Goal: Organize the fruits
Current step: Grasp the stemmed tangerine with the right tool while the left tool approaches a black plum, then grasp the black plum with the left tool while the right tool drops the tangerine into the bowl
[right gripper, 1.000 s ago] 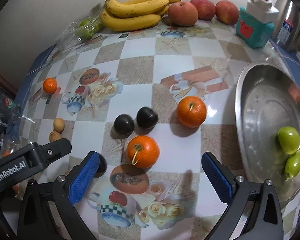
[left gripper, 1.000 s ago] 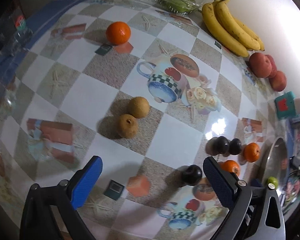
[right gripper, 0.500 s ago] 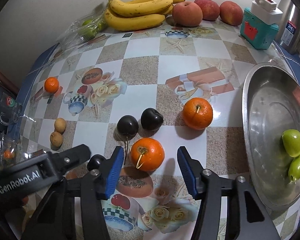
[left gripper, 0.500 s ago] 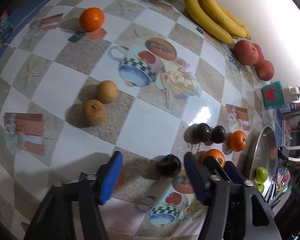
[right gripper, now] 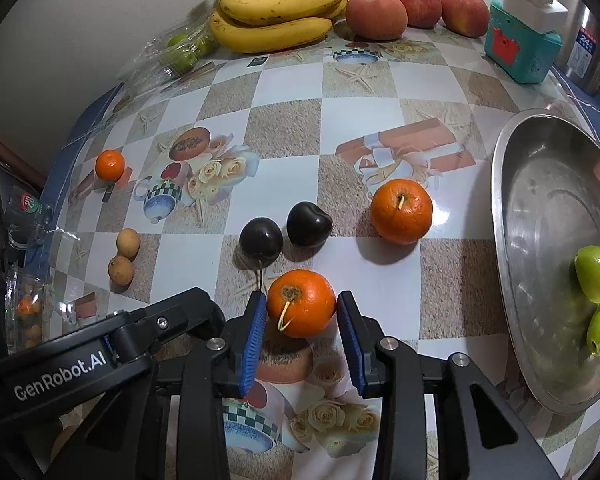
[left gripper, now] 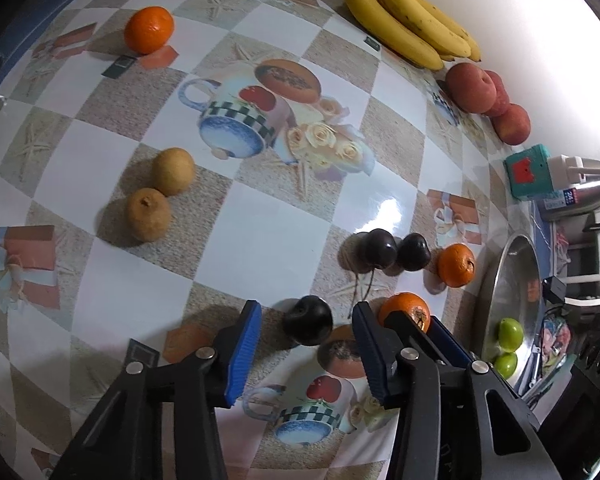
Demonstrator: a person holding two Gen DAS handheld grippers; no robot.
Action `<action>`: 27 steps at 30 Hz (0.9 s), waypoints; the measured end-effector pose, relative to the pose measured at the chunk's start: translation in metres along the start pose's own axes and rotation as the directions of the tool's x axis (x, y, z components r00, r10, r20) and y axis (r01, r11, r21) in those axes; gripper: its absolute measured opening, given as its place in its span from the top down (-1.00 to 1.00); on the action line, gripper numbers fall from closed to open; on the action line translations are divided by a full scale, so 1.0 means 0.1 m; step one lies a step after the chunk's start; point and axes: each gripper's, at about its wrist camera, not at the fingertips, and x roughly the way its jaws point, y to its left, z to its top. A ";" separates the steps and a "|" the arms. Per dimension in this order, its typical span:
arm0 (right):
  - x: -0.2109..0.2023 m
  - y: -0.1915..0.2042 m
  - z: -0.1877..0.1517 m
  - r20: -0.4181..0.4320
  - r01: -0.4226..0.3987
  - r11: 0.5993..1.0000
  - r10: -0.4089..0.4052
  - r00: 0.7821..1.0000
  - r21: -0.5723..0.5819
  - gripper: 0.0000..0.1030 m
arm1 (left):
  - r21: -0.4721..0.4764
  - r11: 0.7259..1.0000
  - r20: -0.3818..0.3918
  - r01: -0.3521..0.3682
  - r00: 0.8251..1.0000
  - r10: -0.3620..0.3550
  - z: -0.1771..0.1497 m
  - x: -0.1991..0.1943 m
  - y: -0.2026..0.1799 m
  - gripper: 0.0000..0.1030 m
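A double pick-up is in hand: the right gripper (right gripper: 301, 334) is closing narrowly around the orange (right gripper: 301, 303), the left gripper (left gripper: 305, 346) around the plum (left gripper: 308, 320), neither yet visibly pinched, so firm closure is needed before lifting toward the bowl (right gripper: 512, 240) at right.

You are working at a home kitchen table: it wears a glossy oilcloth (right gripper: 292, 92) printed with teacups, roses and gift boxes, pushed against a plain white wall (right gripper: 80, 20). Bananas (right gripper: 280, 12), peaches (right gripper: 376, 14) and loose oranges (right gripper: 401, 211) lie on it, with a steel basin (right gripper: 540, 208) and a metal kettle (left gripper: 588, 196) at its edge.
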 end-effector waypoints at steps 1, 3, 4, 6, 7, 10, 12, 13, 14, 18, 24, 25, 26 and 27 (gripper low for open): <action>0.00 -0.01 0.00 -0.003 0.002 1.000 -0.002 1.000 0.002 0.26 | -0.001 1.000 -0.004 0.007 1.000 -0.007 0.01 0.02 -0.02 0.07; -0.02 -0.02 -0.02 -0.007 0.013 1.000 -0.013 1.000 0.003 0.26 | -0.002 1.000 -0.004 0.010 1.000 -0.010 0.00 0.02 -0.02 0.21; -0.03 -0.03 -0.02 -0.008 0.026 1.000 -0.026 1.000 0.003 0.26 | -0.002 1.000 -0.002 0.002 1.000 -0.002 0.01 0.02 -0.02 0.24; -0.05 -0.08 -0.04 -0.007 0.025 1.000 -0.024 1.000 0.015 0.26 | -0.004 1.000 -0.001 -0.010 1.000 0.010 0.01 0.02 0.00 0.34; -0.07 -0.10 -0.04 -0.007 0.016 1.000 -0.016 1.000 0.024 0.26 | -0.006 1.000 -0.004 -0.010 1.000 0.010 0.01 0.03 0.00 0.34; -0.12 -0.17 -0.03 0.005 0.006 0.999 -0.006 1.000 0.048 0.31 | -0.008 1.000 -0.012 -0.006 1.000 0.006 0.01 0.05 0.01 0.34; -0.15 -0.19 -0.02 0.008 0.002 0.998 -0.002 1.000 0.058 0.31 | -0.002 1.000 -0.011 -0.011 1.000 0.011 0.01 0.06 0.00 0.37; -0.15 -0.20 -0.02 0.009 0.001 0.998 -0.002 1.000 0.063 0.31 | 0.001 1.000 -0.011 -0.013 1.000 0.013 0.00 0.06 -0.02 0.39; -0.15 -0.22 -0.02 0.008 0.001 0.998 -0.002 1.000 0.068 0.31 | 0.005 1.000 -0.010 -0.017 1.000 0.017 0.01 0.07 -0.02 0.40; -0.13 -0.26 -0.01 -0.004 -0.009 0.996 0.009 1.000 0.089 0.31 | 0.013 1.000 -0.005 -0.024 1.000 0.024 0.00 0.06 -0.03 0.43; -0.16 -0.29 0.00 0.007 -0.024 0.994 0.023 1.000 0.104 0.31 | 0.015 1.000 0.005 -0.014 1.000 0.013 0.00 0.05 -0.03 0.44; -0.17 -0.29 0.00 0.009 -0.028 0.994 0.027 1.000 0.110 0.31 | 0.013 1.000 0.007 -0.004 1.000 0.004 0.00 0.05 -0.03 0.44; -0.18 -0.30 0.00 0.011 -0.032 0.993 0.031 0.999 0.114 0.31 | 0.014 1.000 0.011 0.000 1.000 0.000 -0.01 0.04 -0.03 0.44; -0.19 -0.31 0.00 0.013 -0.036 0.992 0.035 0.999 0.119 0.31 | 0.016 1.000 0.017 0.001 1.000 -0.001 -0.01 0.02 -0.03 0.44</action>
